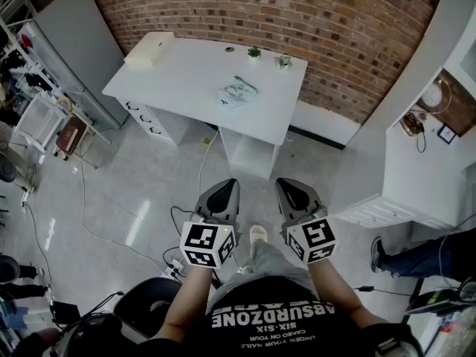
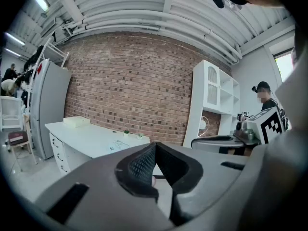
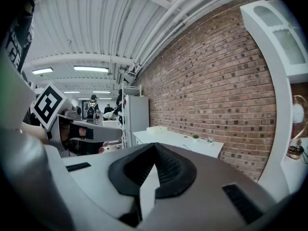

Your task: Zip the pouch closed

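Clear pouch [image 1: 238, 93] with green trim, flat on white desk [image 1: 186, 73]

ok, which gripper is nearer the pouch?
Left, marginally. In the head view the left gripper is almost in line with the pouch; the right gripper is offset rightward. Both are well short of the desk.

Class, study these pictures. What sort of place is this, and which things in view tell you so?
Probably a lab or studio set up like a room: a white desk against a brick wall, loose cables across a bare glossy floor, and exposed ceiling pipes.
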`<move>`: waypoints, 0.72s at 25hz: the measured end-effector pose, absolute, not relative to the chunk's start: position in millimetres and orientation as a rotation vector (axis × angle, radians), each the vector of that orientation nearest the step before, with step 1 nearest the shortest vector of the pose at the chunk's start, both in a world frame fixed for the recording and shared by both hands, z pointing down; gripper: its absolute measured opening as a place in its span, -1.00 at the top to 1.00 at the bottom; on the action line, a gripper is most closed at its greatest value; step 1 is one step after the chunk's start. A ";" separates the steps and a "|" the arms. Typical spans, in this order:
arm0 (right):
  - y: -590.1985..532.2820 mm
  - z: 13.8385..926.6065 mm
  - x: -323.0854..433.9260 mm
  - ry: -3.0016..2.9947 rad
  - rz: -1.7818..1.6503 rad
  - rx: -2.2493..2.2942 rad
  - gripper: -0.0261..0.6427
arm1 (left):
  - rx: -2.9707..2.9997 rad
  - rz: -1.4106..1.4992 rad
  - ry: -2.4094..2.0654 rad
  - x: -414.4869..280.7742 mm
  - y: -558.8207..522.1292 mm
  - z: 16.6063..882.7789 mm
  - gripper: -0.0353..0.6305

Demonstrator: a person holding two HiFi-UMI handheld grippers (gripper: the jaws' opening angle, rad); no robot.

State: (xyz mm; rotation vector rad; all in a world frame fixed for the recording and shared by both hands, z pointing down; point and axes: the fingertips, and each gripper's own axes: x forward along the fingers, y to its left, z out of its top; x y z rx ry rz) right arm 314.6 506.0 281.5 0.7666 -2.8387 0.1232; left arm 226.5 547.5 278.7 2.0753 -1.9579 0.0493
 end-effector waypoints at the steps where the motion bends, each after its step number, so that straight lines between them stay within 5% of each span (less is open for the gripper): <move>1: 500.0 280.8 310.5 -2.841 0.122 0.766 0.93 | 2.076 0.049 -1.959 222.1 542.0 278.1 0.88; 18: 395.6 283.3 256.1 -2.855 0.075 0.696 0.93 | 2.053 0.028 -1.985 169.9 438.1 282.9 0.88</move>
